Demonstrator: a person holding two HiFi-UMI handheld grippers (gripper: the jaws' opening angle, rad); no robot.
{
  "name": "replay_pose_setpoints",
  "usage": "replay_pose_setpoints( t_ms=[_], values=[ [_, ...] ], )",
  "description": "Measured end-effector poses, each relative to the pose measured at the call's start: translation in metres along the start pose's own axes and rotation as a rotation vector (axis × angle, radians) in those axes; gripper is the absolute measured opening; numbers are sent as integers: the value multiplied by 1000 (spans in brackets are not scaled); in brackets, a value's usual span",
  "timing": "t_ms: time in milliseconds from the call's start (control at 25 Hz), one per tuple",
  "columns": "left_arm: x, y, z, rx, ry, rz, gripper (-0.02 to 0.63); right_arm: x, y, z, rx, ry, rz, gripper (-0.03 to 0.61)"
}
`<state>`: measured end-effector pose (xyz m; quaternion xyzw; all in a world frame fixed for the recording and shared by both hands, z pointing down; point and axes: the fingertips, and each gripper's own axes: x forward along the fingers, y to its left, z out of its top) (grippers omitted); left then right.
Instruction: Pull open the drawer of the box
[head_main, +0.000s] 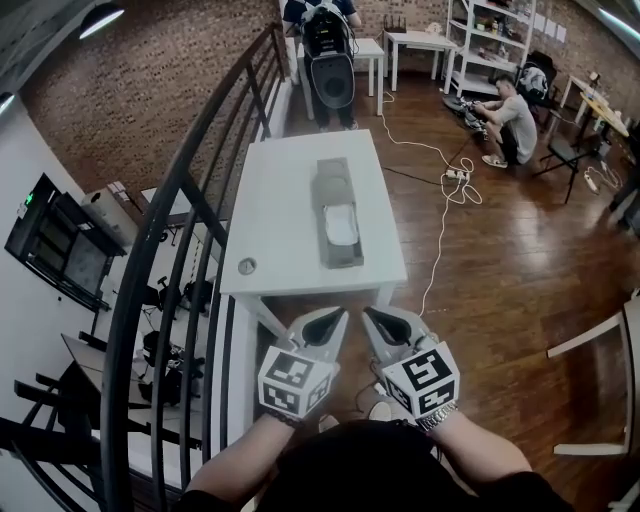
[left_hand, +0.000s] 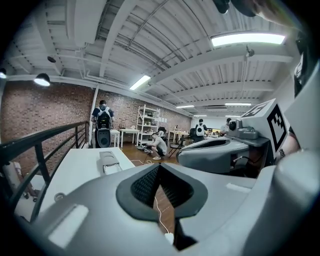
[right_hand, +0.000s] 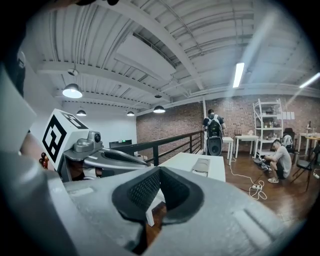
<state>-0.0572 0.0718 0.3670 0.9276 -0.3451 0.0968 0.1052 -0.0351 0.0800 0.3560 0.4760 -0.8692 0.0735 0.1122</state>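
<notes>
A long grey box (head_main: 337, 212) lies lengthwise down the middle of the white table (head_main: 290, 200), with a white patch showing on its near half. Whether its drawer stands out I cannot tell. Both grippers hang side by side in front of the table's near edge, short of the box and touching nothing. My left gripper (head_main: 338, 316) is shut and empty, and so is my right gripper (head_main: 371, 314). In the left gripper view the jaws (left_hand: 159, 167) meet, with the box (left_hand: 110, 162) ahead at the left. The right gripper view shows closed jaws (right_hand: 159, 170) and the box (right_hand: 202, 165) further off.
A small round object (head_main: 246, 266) sits near the table's near left corner. A black railing (head_main: 190, 200) runs along the left. Beyond the far end stand a person with a backpack (head_main: 328, 45) and more white tables. A white cable (head_main: 440, 190) crosses the wood floor near a crouching person (head_main: 510, 118).
</notes>
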Motion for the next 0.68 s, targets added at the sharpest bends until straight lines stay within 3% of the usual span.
replay_pose_setpoints(
  t_ms=[680],
  values=[
    [-9, -1, -2, 0, -11, -17, 14, -4, 8, 3, -10, 0, -32, -9]
  ],
)
